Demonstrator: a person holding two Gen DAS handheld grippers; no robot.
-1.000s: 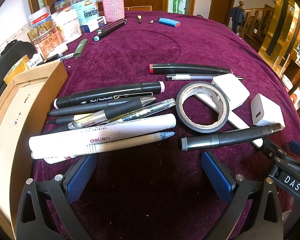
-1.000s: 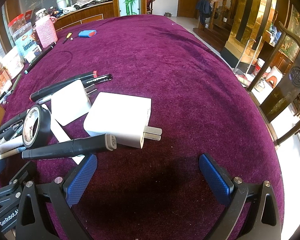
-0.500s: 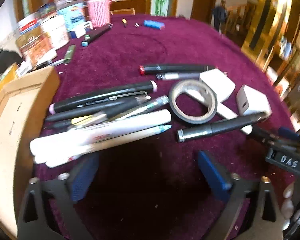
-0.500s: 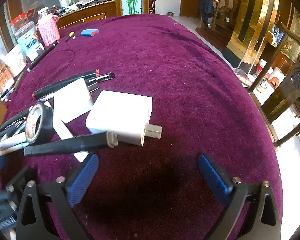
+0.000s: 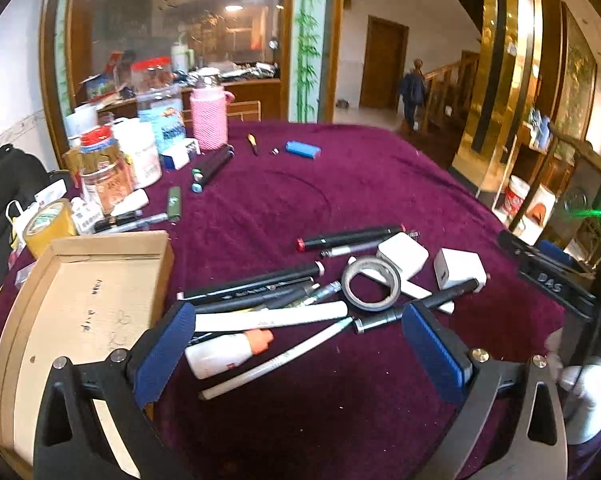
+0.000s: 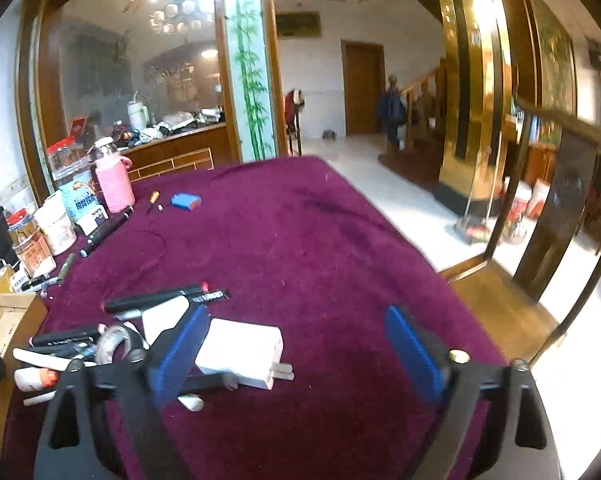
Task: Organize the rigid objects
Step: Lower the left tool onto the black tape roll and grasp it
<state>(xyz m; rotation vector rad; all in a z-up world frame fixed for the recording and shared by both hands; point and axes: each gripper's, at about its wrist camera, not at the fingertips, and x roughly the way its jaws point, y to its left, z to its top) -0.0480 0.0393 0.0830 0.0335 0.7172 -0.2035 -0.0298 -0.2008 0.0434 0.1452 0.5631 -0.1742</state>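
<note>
Raised and tipped back since the earlier frame: both grippers, more room now in view.
Left gripper [image 5: 300,354]: jaws opening, wide, holding nothing; pens [image 5: 260,300], glue bottle [image 5: 224,354] and tape roll [image 5: 370,288] heaped at lower centre.
Right gripper [image 6: 296,352]: jaws closing, nothing pinched; white charger [image 6: 240,352] just inside left pad.
Cardboard box [image 5: 80,292]: lower left, beside heap.
Handling, as judged: single item per pinch, gripped mid-body, lifted free of heap before carrying boxward.

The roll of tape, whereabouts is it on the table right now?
In the left wrist view the roll of tape lies flat on the purple cloth, centre right, between the pile of pens and the two white chargers.
</note>
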